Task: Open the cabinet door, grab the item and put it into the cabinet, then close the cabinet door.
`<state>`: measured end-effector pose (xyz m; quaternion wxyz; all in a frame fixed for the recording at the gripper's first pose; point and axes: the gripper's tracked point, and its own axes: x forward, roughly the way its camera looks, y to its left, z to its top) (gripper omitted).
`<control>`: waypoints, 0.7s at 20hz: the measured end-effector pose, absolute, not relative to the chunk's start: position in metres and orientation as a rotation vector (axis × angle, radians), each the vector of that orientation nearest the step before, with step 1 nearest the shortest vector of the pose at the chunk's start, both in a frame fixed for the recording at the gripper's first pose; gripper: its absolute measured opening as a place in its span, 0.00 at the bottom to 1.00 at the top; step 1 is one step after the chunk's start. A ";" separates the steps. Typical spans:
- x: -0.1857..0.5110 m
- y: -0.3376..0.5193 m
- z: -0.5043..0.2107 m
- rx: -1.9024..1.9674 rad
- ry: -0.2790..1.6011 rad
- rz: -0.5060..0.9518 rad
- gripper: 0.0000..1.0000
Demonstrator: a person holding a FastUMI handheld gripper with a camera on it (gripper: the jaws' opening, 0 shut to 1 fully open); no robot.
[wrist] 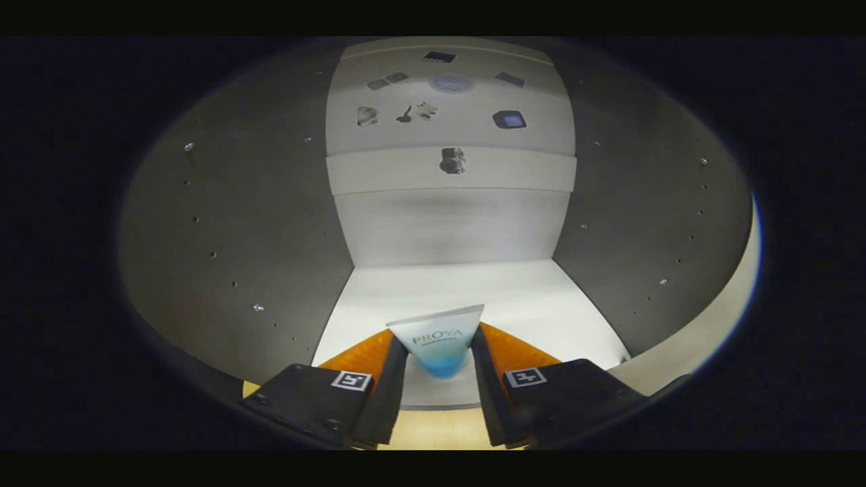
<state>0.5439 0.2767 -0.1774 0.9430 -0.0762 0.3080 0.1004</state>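
My gripper (438,338) is shut on a white and blue tube (440,338), which stands between the two fingers with its flat crimped end pointing away from me. The tube and fingertips hang just over the front of the cabinet's white floor (473,291). I look straight into the open cabinet: grey side walls (257,230) left and right, a pale back wall (450,226) beyond the tube.
A shelf edge (452,172) crosses the back wall higher up, with small dark marks and fittings (452,161) above it. Rows of peg holes dot both side walls. A pale wooden surface (433,429) lies below the fingers, in front of the cabinet floor.
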 end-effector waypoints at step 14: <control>0.488 0.286 -0.091 -0.104 0.365 0.230 0.99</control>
